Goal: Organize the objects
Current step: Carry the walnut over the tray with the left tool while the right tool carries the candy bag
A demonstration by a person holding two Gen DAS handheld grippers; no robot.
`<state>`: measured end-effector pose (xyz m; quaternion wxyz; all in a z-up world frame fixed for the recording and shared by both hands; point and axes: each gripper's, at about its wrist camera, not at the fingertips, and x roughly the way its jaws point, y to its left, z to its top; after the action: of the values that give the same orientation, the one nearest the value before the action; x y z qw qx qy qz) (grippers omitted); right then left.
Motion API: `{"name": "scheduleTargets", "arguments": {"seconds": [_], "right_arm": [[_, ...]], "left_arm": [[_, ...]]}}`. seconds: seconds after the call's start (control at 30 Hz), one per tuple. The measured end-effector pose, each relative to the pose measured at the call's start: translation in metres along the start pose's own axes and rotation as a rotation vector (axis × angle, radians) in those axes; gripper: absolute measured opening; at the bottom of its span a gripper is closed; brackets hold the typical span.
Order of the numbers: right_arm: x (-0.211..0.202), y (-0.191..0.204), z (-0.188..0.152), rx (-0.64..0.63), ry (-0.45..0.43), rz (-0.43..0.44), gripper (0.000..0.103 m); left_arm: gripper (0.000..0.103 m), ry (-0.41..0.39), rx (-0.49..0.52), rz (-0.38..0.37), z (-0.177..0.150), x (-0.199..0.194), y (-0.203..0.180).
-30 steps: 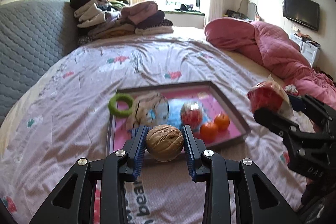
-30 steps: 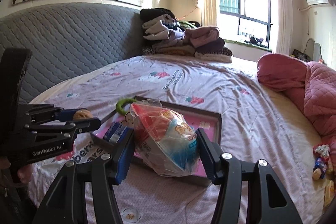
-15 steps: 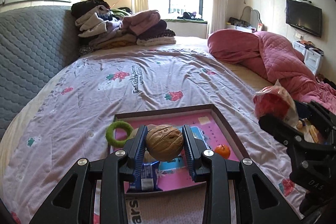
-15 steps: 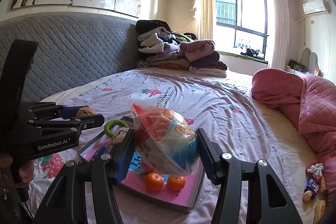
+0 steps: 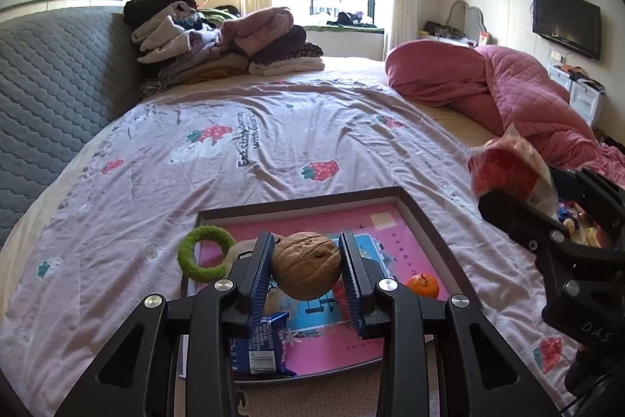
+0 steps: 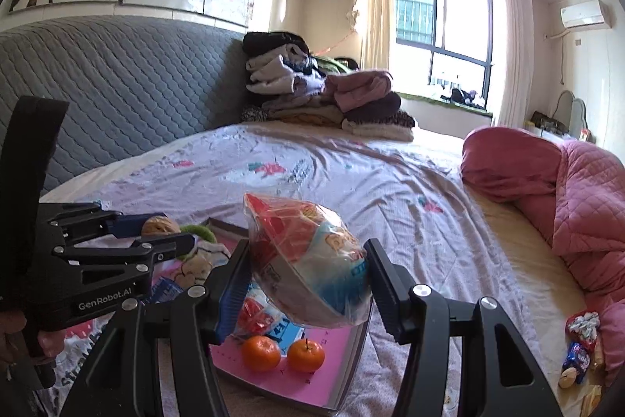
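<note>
Gripping walnut (image 5: pixel 305 265) in left fingers (image 5: pixel 261 262), snack bag (image 6: pixel 308 260) in right fingers (image 6: pixel 234 284), above tray (image 5: pixel 437 233)

The bed (image 5: pixel 304 127) is covered by a pale lilac sheet with strawberry prints and wrinkles. Directly on it lie: a shallow dark-rimmed tray (image 5: pixel 437 233) with a pink floor, near the front edge; a stack of folded clothes (image 5: pixel 218 42) at the far end against the grey quilted headboard (image 5: pixel 50 96); a bunched pink quilt (image 5: pixel 508 88) along the right side; and a few small wrapped snacks (image 6: pixel 582 350) beside the quilt.
</note>
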<state>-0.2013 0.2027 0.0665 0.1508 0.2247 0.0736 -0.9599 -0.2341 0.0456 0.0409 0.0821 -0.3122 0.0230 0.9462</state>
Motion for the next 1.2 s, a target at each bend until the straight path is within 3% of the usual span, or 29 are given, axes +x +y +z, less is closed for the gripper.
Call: {"name": "scheduleTargets", "arguments": {"seconds": [0.2,1.2], "right_arm": [[0.019,-0.005,-0.017,0.001,0.065,-0.012,0.057],[0.05,-0.004,-0.059,-0.03,0.213,-0.015,0.057]], "left_arm": [[0.034,0.028,0.004,0.004,-0.008,0.018,-0.002],[0.034,0.125,0.033,0.015,-0.05,0.065,-0.012]]}}
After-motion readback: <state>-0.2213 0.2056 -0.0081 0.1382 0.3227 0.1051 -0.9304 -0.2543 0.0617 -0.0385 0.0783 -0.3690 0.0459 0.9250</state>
